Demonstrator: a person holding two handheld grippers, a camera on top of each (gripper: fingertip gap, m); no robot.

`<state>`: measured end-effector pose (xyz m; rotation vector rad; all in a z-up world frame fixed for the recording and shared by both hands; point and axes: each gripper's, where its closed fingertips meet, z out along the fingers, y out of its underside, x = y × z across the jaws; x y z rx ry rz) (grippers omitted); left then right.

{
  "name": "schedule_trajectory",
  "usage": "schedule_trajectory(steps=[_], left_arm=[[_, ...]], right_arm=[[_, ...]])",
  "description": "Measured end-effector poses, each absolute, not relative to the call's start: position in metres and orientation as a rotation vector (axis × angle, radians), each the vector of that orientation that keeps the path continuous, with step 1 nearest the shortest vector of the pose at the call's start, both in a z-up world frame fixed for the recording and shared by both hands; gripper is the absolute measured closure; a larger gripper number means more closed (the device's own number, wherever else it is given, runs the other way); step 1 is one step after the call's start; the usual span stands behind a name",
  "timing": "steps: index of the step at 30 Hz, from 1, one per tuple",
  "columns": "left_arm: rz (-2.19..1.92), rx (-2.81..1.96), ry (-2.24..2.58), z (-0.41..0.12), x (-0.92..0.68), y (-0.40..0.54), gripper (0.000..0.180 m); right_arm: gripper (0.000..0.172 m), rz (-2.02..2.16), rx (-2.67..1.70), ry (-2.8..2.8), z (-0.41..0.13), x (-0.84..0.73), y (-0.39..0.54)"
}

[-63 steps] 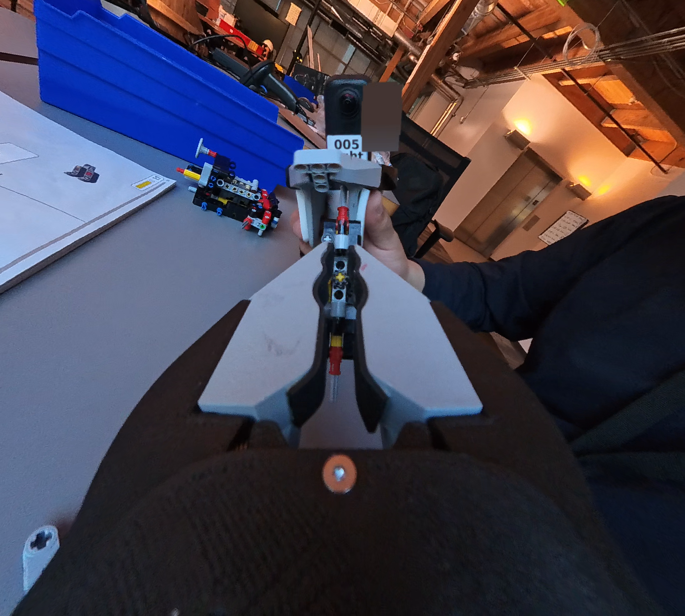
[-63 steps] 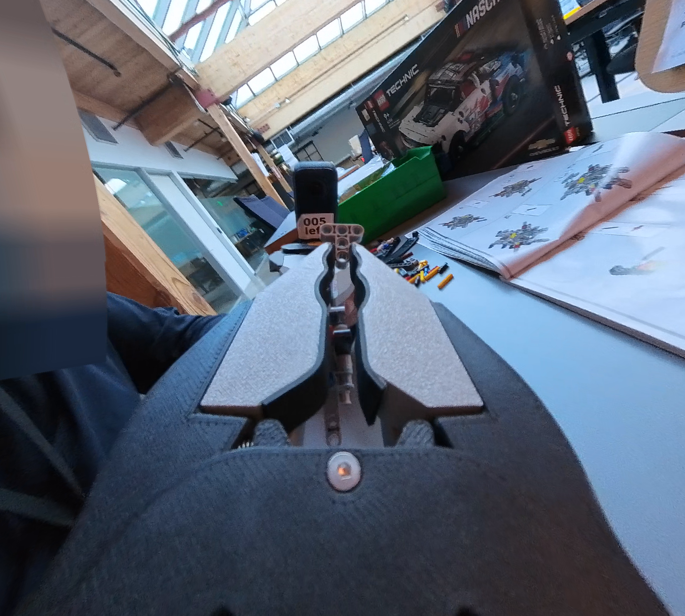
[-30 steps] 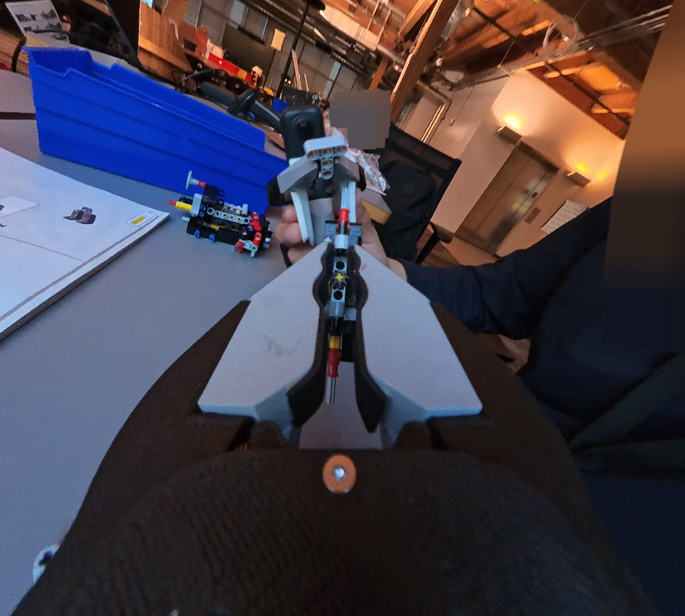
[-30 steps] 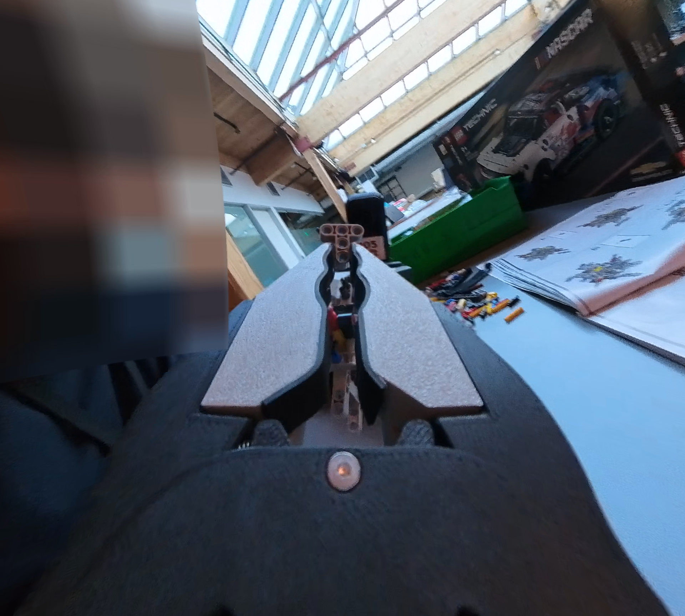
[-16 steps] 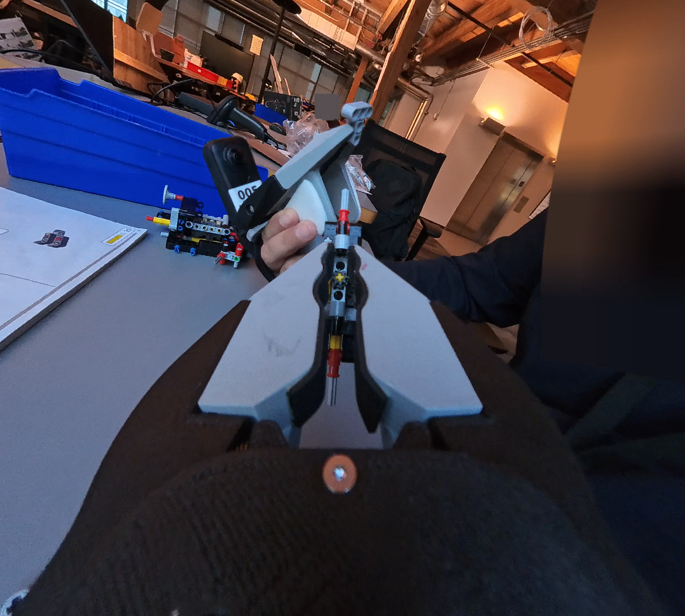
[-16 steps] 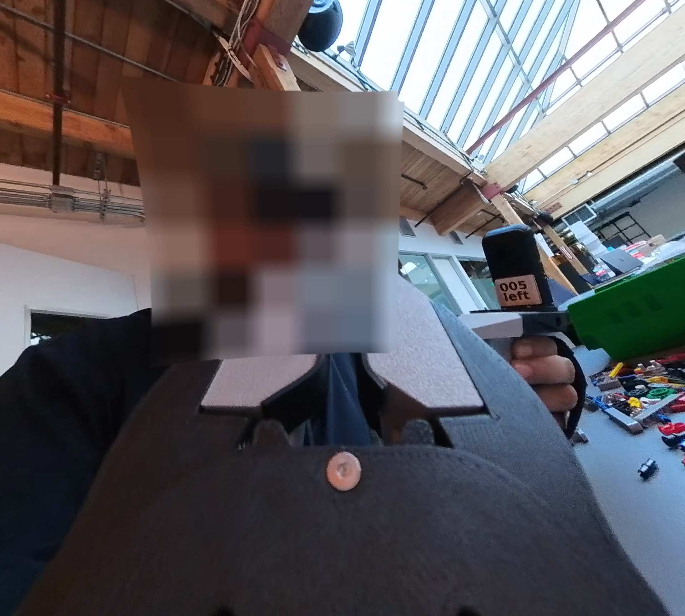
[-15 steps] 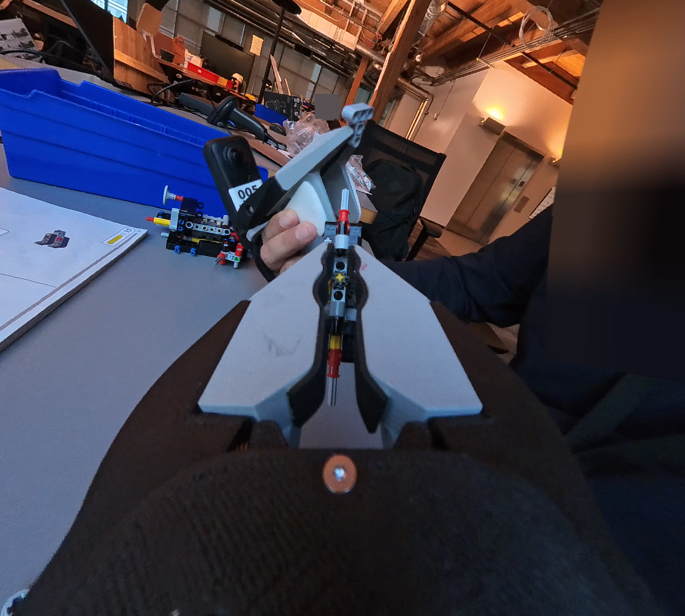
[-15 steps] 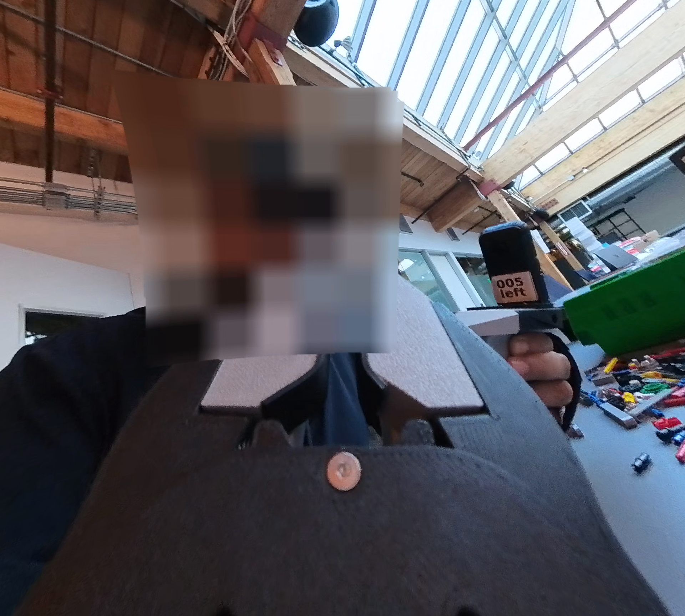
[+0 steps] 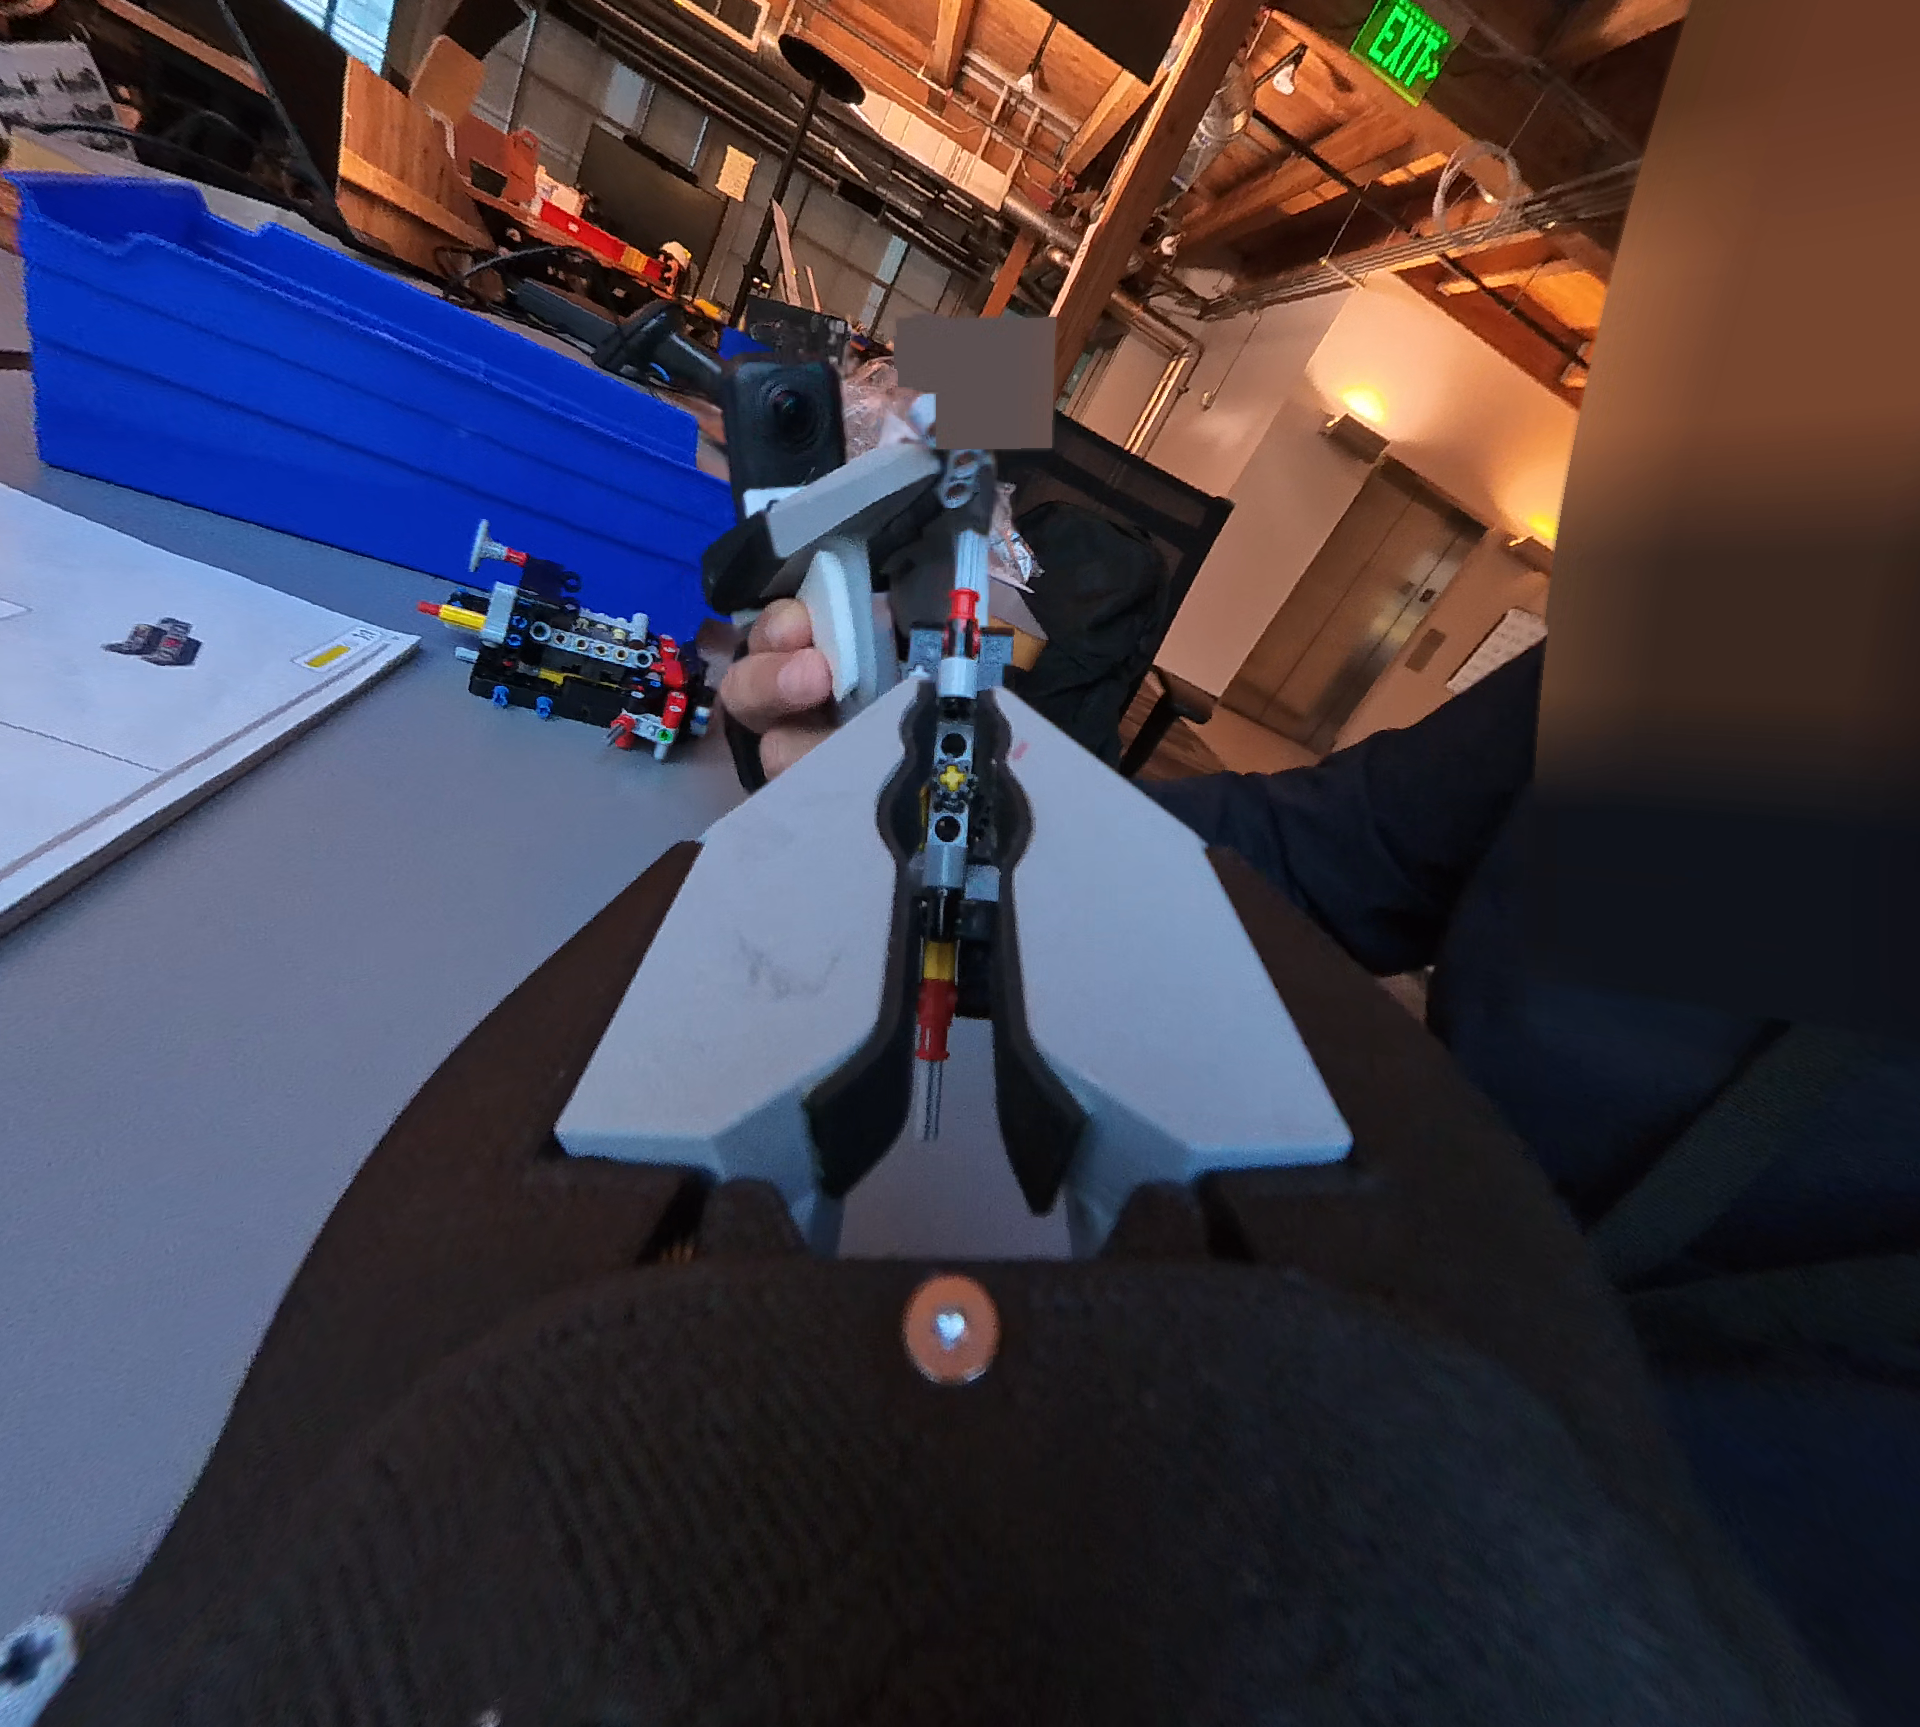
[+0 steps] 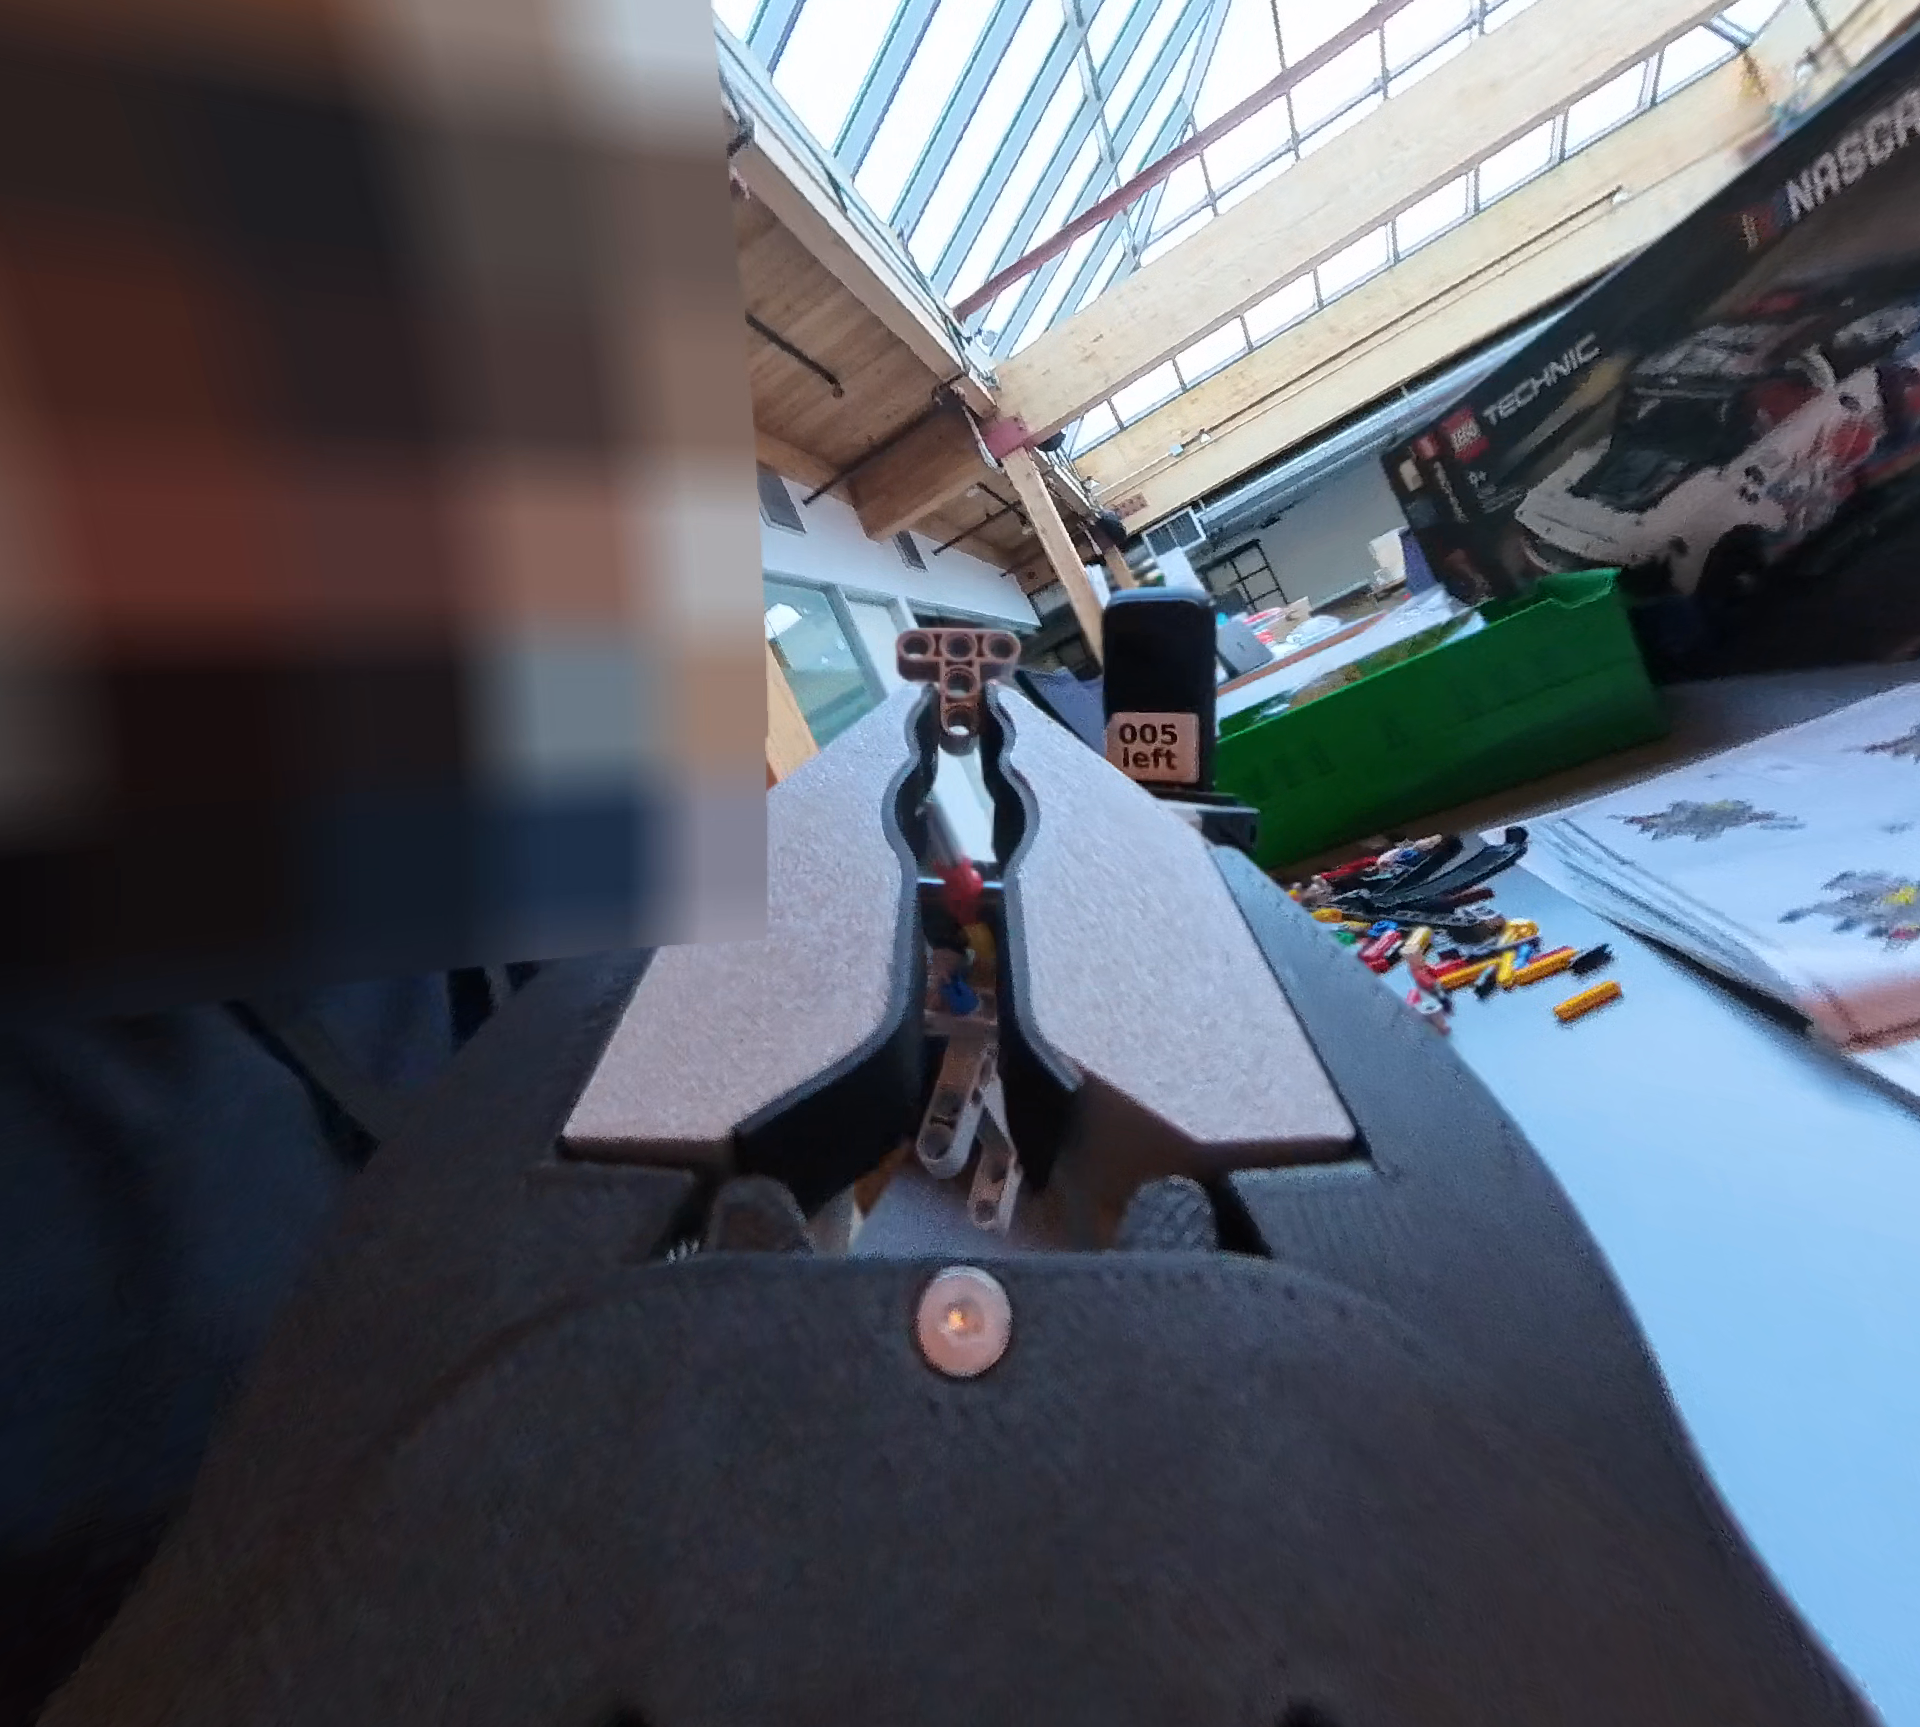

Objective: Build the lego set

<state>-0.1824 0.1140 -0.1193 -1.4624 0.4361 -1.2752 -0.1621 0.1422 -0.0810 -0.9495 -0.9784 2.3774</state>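
Observation:
My left gripper point(image 9: 951, 703) is shut on a slim toy-brick assembly point(image 9: 951, 804) of grey beams with a yellow pin and red bushes. Its pale axle point(image 9: 966, 557) sticks up past the fingertips. My right gripper point(image 10: 958, 713) is shut on a small T-shaped beam point(image 10: 958, 669). In the left wrist view the right gripper point(image 9: 935, 480) comes in from the upper left and holds the T-shaped beam point(image 9: 968, 477) at the axle's top end. In the right wrist view the assembly point(image 10: 961, 882) shows between and below my right fingers.
A blue bin point(image 9: 312, 368), an open instruction booklet point(image 9: 156, 669) and a small brick build point(image 9: 571, 649) lie on the grey table point(image 9: 312, 950). A green bin point(image 10: 1434, 721), loose parts point(image 10: 1434, 945), a second booklet point(image 10: 1766, 867) and a toy-set box point(image 10: 1662, 451) are to the right. A person's dark sleeve point(image 9: 1351, 825) is close.
Half a second ago my right gripper was tilted up and away from the assembly. It has swung back, and the T-shaped beam is at the axle tip again. My left gripper kept its hold.

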Motion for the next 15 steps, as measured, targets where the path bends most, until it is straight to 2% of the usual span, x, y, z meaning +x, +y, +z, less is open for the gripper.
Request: schedule_trajectory(steps=[1, 8, 15], left_arm=[[-1.297, -1.459, 0.424, -0.119, -0.183, 0.114, 0.175], [-1.428, -1.387, 0.375, -0.112, -0.184, 0.112, 0.175], [-1.458, -1.384, 0.366, -0.114, -0.179, 0.112, 0.176]], right_arm=[[0.168, 2.346, -0.929, -1.006, -0.078, -0.161, 0.139], [0.168, 2.117, -0.961, -1.132, -0.082, -0.173, 0.126], [0.168, 2.19, -0.973, -1.06, -0.08, -0.177, 0.128]])
